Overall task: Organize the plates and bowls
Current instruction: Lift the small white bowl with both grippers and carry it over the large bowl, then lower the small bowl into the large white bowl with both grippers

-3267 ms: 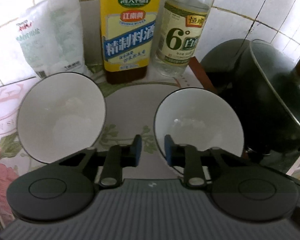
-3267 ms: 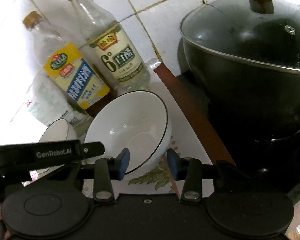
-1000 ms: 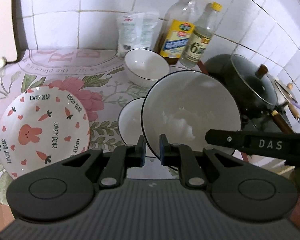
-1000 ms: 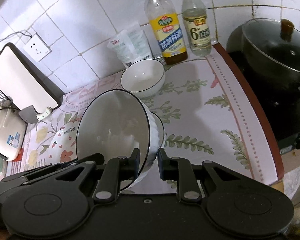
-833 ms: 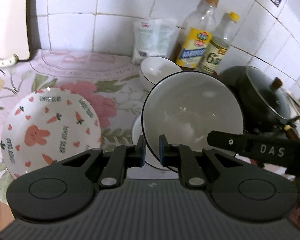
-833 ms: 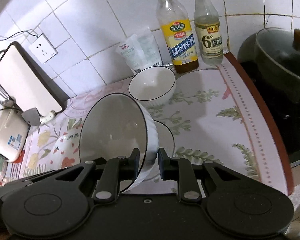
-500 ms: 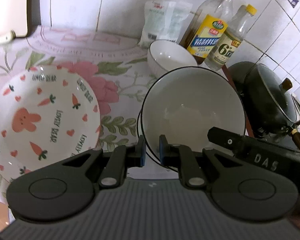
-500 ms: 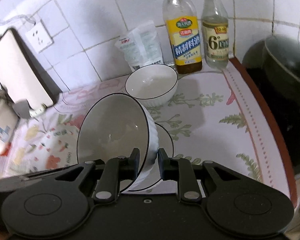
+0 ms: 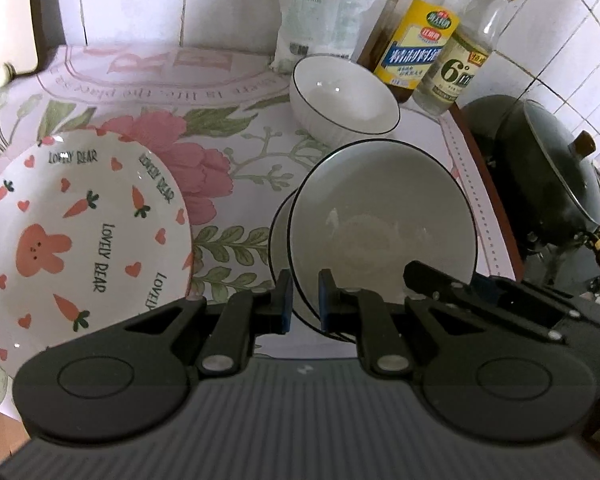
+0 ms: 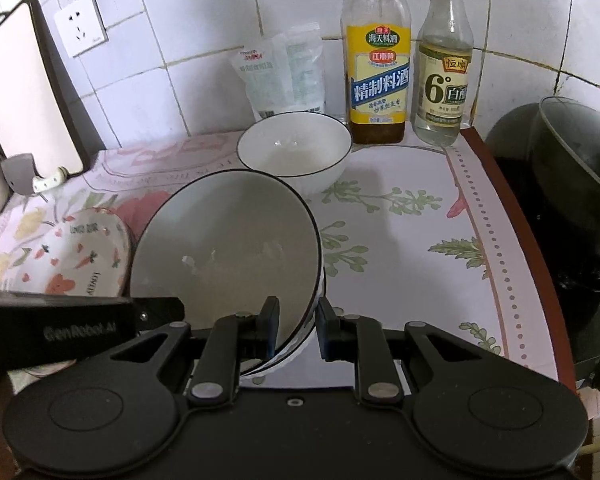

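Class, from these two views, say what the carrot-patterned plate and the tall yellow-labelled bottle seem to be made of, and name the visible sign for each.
Carrot-patterned plate: probably glazed ceramic; an opaque white surface with printed rabbit, hearts and lettering and a faint sheen.
Yellow-labelled bottle: clear glass or hard plastic, hard to tell which; the tiles show through its upper part, brown liquid sits at its base.

Dim daylight, soft shadows, fisheye-bent edges, sharp.

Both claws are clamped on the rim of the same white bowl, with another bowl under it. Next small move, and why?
Probably keep lowering it straight down until it seats, then let go. The left claw and right claw both pinch the held bowl by its near rim, and it is tilted toward the cameras directly over the lower bowl on the floral mat. Whether it already rests in that bowl can't be told.
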### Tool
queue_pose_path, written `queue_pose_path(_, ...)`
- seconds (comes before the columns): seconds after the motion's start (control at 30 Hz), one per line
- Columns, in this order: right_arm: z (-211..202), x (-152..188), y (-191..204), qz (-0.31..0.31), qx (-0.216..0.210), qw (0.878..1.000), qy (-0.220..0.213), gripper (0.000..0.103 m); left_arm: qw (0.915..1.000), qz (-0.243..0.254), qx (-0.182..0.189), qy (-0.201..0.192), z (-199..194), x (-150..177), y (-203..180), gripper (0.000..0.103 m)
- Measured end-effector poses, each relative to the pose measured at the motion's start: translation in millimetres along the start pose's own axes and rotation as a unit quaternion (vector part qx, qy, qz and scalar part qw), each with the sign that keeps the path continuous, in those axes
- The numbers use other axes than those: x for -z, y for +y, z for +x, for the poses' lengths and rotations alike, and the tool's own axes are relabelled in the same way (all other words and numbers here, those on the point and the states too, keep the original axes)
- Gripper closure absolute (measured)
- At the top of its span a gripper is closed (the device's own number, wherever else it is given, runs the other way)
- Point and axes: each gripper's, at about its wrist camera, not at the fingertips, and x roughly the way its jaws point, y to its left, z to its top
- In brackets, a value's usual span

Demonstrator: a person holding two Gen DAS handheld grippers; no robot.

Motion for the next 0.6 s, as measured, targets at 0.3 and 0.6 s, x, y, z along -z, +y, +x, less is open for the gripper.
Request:
queue_pose_path(0.3, 8, 1, 0, -0.023, 0.006, 1.000, 0.010, 0.078, 0.9999, -0.011, -0.003, 0.008, 2, -2, 0, 0.091)
queue_pose_path(0.6, 13, 3, 3, -0.037, 0.022, 0.999, 0.006, 0.078, 0.9998, -0.014, -0.007, -0.010, -3, -3, 4, 0.086)
